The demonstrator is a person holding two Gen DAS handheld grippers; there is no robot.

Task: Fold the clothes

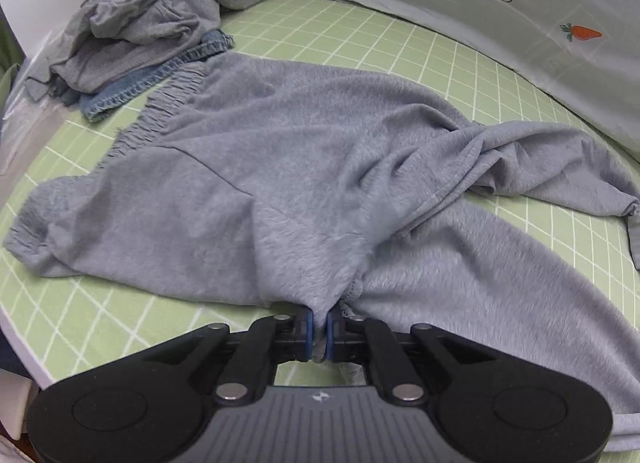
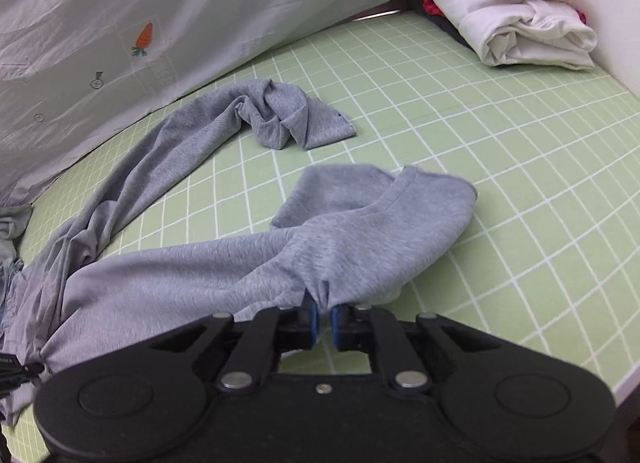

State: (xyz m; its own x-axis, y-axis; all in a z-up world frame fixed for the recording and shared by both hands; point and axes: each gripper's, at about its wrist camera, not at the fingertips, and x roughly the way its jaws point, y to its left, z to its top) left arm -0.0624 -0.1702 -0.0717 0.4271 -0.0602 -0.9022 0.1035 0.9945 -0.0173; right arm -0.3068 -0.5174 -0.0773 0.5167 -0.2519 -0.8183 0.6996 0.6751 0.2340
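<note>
Grey sweatpants [image 1: 280,167] lie spread on the green checked sheet [image 1: 400,47], elastic waistband at the far left. My left gripper [image 1: 319,329] is shut on a bunch of the pants' fabric at the near edge, around the crotch. In the right wrist view the same grey pants [image 2: 200,275] show two legs: one leg [image 2: 224,119] trails off crumpled toward the back, the other has its cuff end folded over near me. My right gripper [image 2: 324,323] is shut on that near leg's fabric.
A heap of grey clothes on blue denim [image 1: 152,23] sits at the back left. A pale quilt with a carrot print [image 2: 120,23] runs along the far side. Folded white and beige clothes [image 2: 516,19] are stacked at the back right. The bed's edge [image 2: 624,383] is close on the right.
</note>
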